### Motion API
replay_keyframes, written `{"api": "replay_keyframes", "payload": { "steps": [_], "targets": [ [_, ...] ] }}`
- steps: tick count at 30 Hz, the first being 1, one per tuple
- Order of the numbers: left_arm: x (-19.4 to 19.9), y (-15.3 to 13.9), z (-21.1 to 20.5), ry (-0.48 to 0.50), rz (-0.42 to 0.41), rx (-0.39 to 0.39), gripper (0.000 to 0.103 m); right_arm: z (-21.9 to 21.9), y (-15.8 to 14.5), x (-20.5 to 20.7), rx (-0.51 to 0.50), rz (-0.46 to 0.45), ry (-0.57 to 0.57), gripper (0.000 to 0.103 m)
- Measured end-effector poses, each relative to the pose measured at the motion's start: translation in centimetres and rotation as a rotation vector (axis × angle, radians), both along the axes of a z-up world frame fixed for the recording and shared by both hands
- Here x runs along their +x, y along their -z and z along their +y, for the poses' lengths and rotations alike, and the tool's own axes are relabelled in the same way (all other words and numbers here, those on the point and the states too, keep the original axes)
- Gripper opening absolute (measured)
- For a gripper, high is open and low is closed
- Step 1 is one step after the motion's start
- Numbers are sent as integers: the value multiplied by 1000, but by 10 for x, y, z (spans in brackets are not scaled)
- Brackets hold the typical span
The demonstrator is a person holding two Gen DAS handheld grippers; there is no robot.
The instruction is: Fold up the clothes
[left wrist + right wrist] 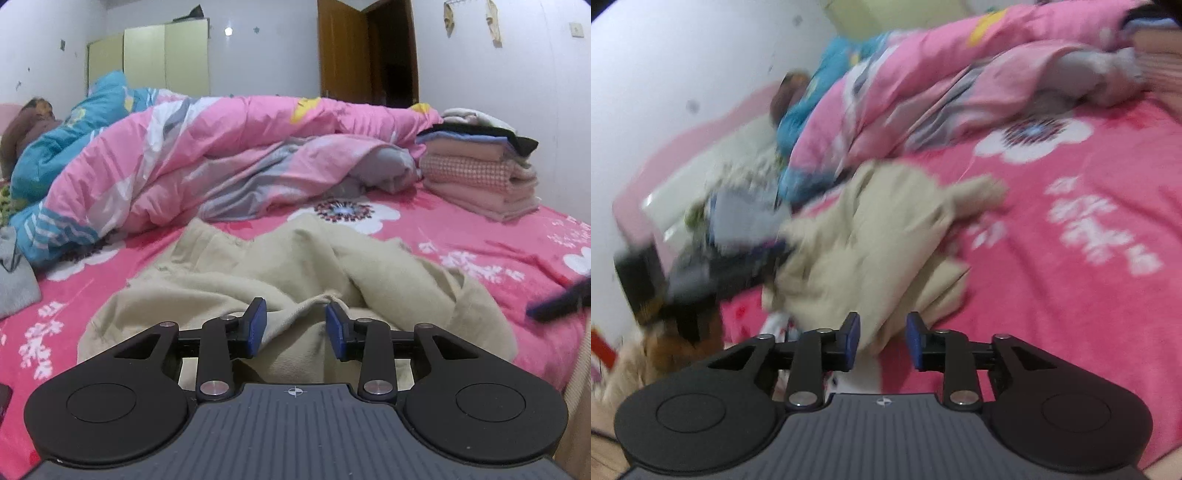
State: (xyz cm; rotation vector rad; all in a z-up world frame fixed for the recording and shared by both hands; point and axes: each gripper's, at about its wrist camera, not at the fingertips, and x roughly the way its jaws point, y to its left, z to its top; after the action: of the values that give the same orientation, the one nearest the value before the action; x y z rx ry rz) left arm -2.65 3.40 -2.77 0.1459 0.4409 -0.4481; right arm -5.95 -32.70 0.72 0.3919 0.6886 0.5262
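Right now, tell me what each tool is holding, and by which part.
Nothing is held. The left tool stands open over the beige garment; the right tool stands open at that garment's near edge, pads pressing nothing.

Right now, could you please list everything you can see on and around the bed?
beige garment: one, crumpled, near side of bed
bed sheet: one, pink with white flowers, covering the bed
pink quilt: one, heaped at the far side
blue quilt: one, far left
folded stack: one pile, pink, blue, black, cream, far right
grey cloth: one, left edge
wardrobe: one, pale green, back wall
door: one, brown, open
left gripper: black, blue pads, open over the garment
right gripper: same, open at the garment's edge
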Motion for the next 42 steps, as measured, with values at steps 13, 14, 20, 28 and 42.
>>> {"api": "replay_keyframes", "payload": {
  "steps": [13,14,20,28,42],
  "targets": [
    [-24,13,108,-92,264,-476,40,42,-28,130,46,1,-57,59],
    [-22,16,115,-97,293,-543,44,48,-29,142,39,8,-63,59],
    [-25,39,145,-110,373,-858,65,70,-40,204,60,66,-71,61],
    [-34,54,166,-125,377,-981,69,127,-55,229,2,33,-203,62],
    [-46,59,204,-397,378,-1007,70,308,4,0,-829,-733,-980,61]
  ]
}}
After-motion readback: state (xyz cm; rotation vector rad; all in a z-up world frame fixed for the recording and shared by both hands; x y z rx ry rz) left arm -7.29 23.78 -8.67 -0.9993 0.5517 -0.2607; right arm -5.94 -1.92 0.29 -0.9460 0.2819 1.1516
